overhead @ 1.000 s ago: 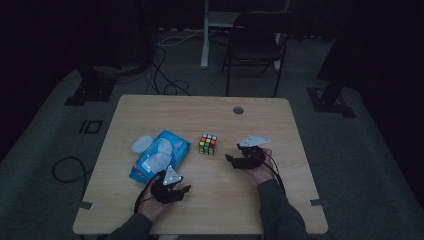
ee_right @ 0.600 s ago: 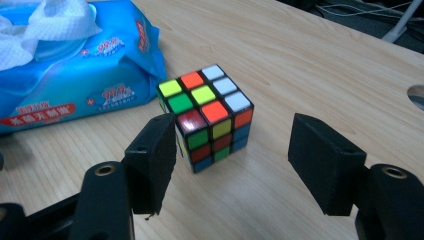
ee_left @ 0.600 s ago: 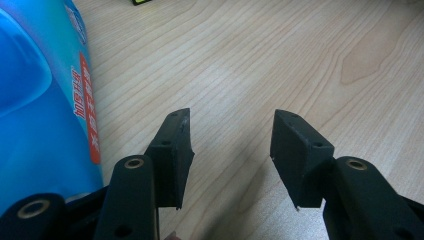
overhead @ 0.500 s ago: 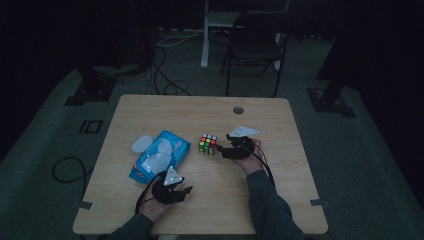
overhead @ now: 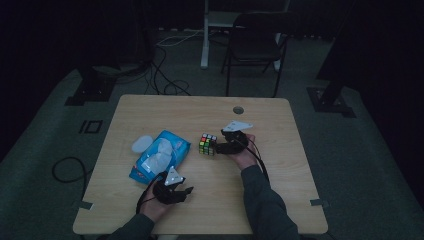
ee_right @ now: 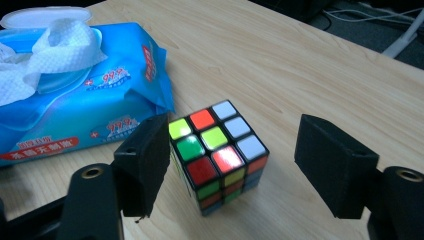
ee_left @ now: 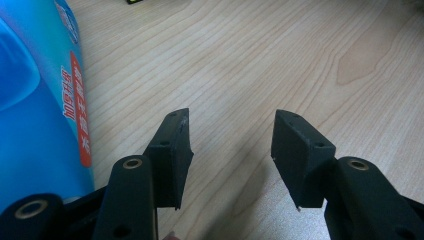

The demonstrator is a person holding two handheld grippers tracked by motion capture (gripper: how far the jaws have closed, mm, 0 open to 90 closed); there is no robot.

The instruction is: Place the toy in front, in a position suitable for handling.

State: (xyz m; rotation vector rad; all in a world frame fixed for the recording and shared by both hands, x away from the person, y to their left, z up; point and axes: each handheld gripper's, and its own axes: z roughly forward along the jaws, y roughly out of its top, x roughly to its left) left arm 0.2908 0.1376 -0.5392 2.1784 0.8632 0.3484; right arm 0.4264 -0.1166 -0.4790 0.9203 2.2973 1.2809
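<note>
A scrambled colour cube (overhead: 208, 144) (ee_right: 217, 152) stands on the wooden table (overhead: 260, 200) near its middle. My right gripper (overhead: 221, 148) (ee_right: 235, 160) reaches it from the right. Its jaws have just been opening and now stand open on either side of the cube. The left pad is close to the cube's side and the right pad is well clear. My left gripper (overhead: 186, 192) (ee_left: 230, 150) rests low near the front edge, open over bare wood, with nothing between its jaws.
A blue pack of wet wipes (overhead: 161, 155) (ee_right: 75, 100) (ee_left: 35, 100) lies left of the cube, lid open, a white wipe sticking out. A round cable hole (overhead: 238, 110) sits near the table's far edge. A chair (overhead: 255, 45) and floor cables lie beyond.
My right hand has moved left across the table up to the cube, and its jaws now straddle it. The left hand has stayed put.
</note>
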